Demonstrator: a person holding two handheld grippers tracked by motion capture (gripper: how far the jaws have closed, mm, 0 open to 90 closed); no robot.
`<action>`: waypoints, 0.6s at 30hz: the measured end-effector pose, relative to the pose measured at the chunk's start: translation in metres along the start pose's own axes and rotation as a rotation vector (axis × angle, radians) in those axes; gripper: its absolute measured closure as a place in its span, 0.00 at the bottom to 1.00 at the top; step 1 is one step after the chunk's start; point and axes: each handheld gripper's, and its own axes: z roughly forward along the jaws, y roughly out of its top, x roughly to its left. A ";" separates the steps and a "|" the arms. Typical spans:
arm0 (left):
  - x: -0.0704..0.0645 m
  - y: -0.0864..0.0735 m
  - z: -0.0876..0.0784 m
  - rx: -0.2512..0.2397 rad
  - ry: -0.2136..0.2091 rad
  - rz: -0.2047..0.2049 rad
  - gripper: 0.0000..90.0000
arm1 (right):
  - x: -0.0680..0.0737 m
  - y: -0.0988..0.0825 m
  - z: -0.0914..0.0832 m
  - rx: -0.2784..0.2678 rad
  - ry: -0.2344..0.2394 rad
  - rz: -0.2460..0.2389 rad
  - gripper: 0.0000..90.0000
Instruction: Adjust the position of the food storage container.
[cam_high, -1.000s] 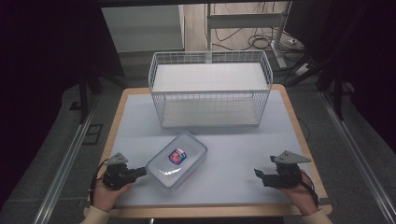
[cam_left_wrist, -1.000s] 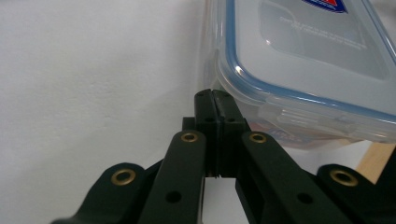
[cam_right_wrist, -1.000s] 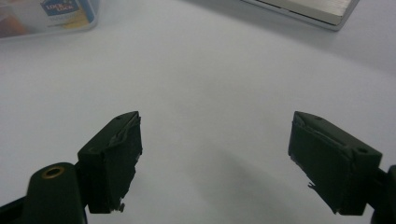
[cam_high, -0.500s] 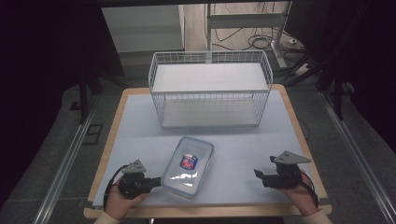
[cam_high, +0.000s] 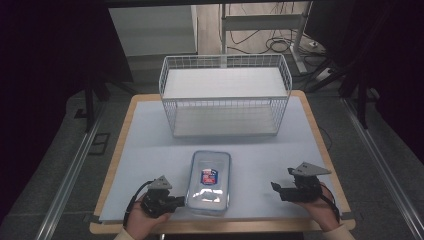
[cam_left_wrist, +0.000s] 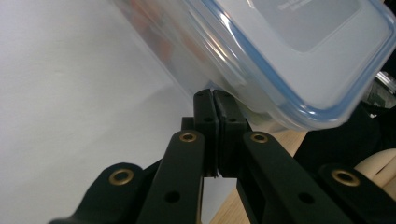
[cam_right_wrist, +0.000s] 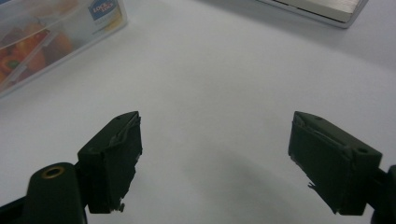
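High view: box (cam_high: 209, 181) on table (cam_high: 150, 130), near front edge, now square to the basket (cam_high: 225, 100); a second ago lay slanted. Left gripper (cam_high: 176, 202) moved rightward along the front edge, tips against box's near left corner. Right gripper (cam_high: 276, 186) unmoved, well apart from box.

Left gripper view: jaws pressed together, nothing between; tips butt against box wall under the blue-rimmed lid. Pushing, not gripping.

Right gripper view: jaws wide, empty.

Judgement: box squared up, likely readied for a lift into basket.
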 end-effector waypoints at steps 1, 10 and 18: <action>-0.003 0.001 0.002 0.006 -0.006 0.007 0.99 | 0.000 0.000 0.000 0.000 0.000 -0.002 0.19; -0.019 0.009 0.017 0.023 -0.043 0.031 0.99 | 0.000 0.000 0.001 0.004 0.001 -0.002 0.19; -0.029 0.014 0.025 0.038 -0.068 0.063 1.00 | 0.000 0.000 0.001 0.003 -0.002 0.003 0.19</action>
